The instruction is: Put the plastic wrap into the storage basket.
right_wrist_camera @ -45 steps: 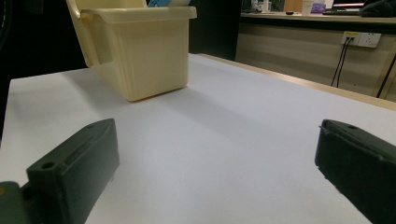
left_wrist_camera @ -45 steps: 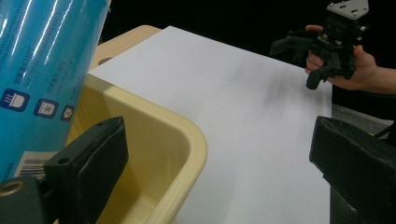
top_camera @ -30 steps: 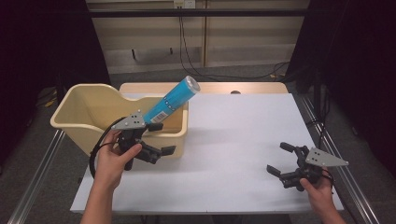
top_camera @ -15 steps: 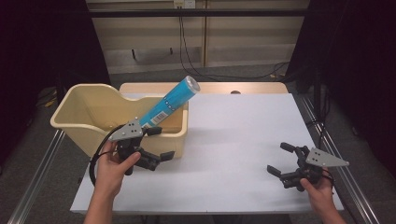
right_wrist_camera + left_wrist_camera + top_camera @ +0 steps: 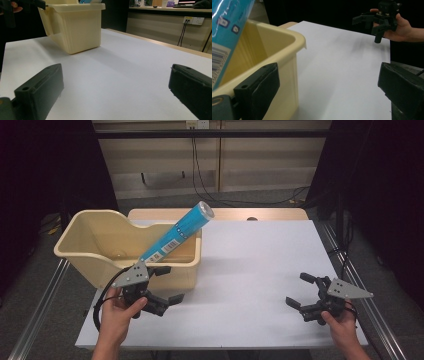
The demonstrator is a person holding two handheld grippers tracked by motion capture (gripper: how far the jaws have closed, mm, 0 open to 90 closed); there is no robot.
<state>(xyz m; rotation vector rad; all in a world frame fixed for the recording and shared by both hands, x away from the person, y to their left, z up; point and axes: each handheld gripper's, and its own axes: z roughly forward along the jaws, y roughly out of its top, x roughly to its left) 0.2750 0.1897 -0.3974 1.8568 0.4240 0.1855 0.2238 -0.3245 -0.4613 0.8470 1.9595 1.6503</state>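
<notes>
diagonally, tube (image 5: 177, 234) up-right in bin (image 5: 85, 251)

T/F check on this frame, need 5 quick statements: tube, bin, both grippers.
1. The blue tube leans in the beige bin, its top end sticking out past the rim. True.
2. The left gripper is shut on the tube. False: its jaws stand wide open beside the bin's front corner, holding nothing.
3. The right gripper is open over bare table. True.
4. The bin sits at the table's right edge. False: it sits at the left, partly overhanging the table's left side.
5. The tube lies flat on the table. False: it stands tilted inside the bin.
</notes>
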